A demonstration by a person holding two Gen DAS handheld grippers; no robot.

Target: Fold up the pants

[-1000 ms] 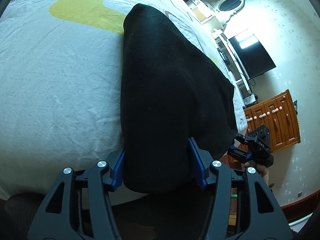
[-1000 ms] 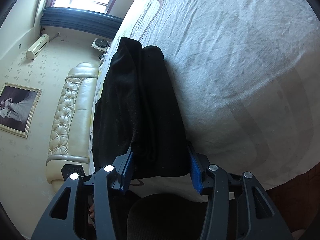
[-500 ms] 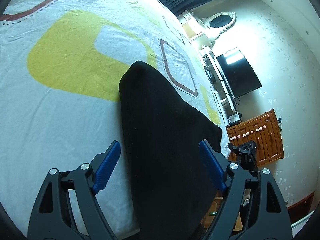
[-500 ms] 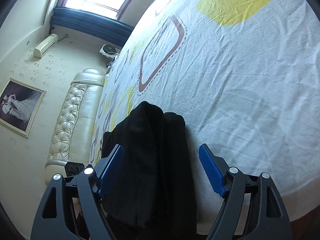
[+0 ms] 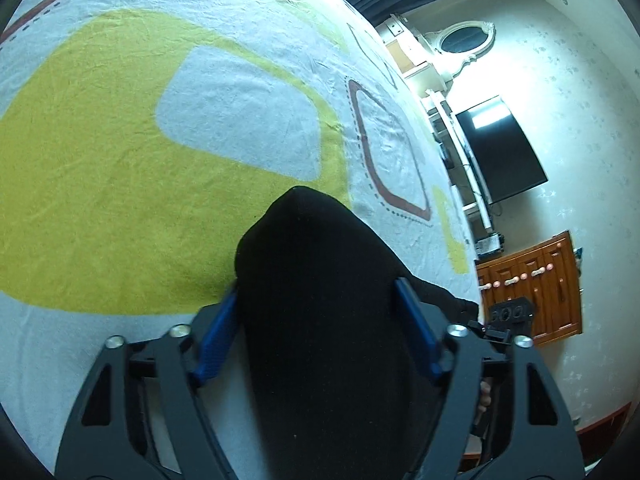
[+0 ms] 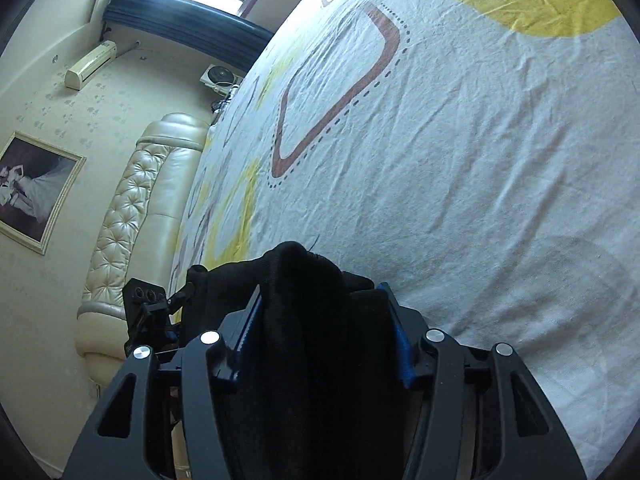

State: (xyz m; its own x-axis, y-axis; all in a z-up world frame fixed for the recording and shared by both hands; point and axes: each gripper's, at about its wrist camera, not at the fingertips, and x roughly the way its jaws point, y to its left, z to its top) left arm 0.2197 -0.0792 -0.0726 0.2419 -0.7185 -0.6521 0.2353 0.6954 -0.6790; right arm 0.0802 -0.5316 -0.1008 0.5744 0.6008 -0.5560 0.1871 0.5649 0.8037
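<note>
The black pants [image 5: 320, 280] lie folded in a thick bundle on the bed sheet [image 5: 120, 200]. My left gripper [image 5: 318, 320] is shut on one end of the bundle, its blue pads pressed against both sides. My right gripper [image 6: 322, 328] is shut on the other end of the pants [image 6: 304, 280], which bulge up between the blue pads. Each gripper shows in the other's view: the right one in the left wrist view [image 5: 508, 316], the left one in the right wrist view [image 6: 148, 304]. The cloth under the fingers is hidden.
The sheet [image 6: 480, 160] is white with yellow and brown shapes and stretches far ahead. A padded headboard [image 6: 128, 208] lies left in the right wrist view. A TV [image 5: 500, 148] and a wooden cabinet [image 5: 532, 288] stand beyond the bed edge.
Both grippers opened half a second ago and have now shut again on the pants' ends. The bundle looks shorter and sits farther onto the sheet than a second ago.
</note>
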